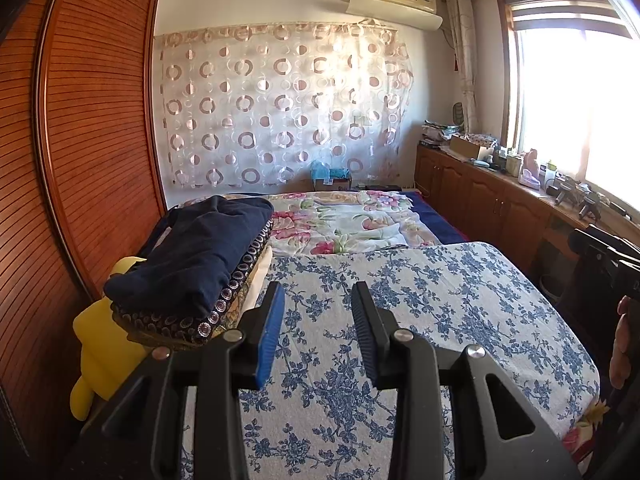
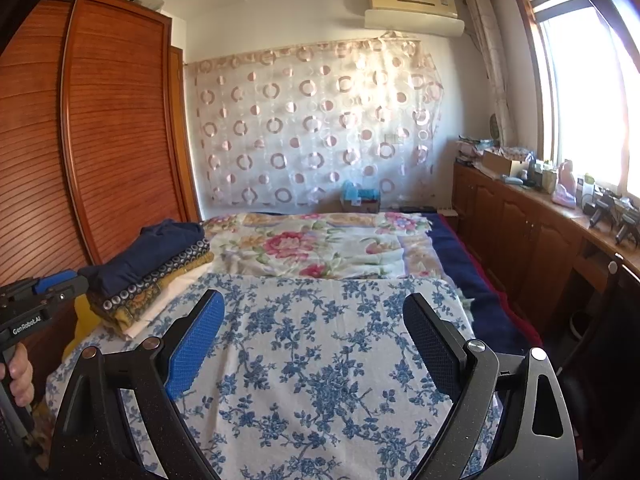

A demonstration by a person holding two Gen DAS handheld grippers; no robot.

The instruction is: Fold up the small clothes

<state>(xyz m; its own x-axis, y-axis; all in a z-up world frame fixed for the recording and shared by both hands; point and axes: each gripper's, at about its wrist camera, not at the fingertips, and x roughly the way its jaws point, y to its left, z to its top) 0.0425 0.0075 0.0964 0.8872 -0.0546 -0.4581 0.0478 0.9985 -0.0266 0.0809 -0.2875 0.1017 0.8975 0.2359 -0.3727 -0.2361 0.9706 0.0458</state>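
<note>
Between garments: both tools, left tool (image 1: 318, 328) and right tool (image 2: 314, 344), released and empty above blue-flowered cloth (image 1: 420, 320) beside folded stack (image 1: 192, 264); next calls for gripping its near edge.

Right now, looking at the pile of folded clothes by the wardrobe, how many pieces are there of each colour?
Navy blue piece, on top: 1
Dark piece with ring pattern, second: 1
Yellow-brown patterned piece, third: 1
White piece, bottom: 1
Total: 4 in the pile that show; more could be hidden underneath.
</note>
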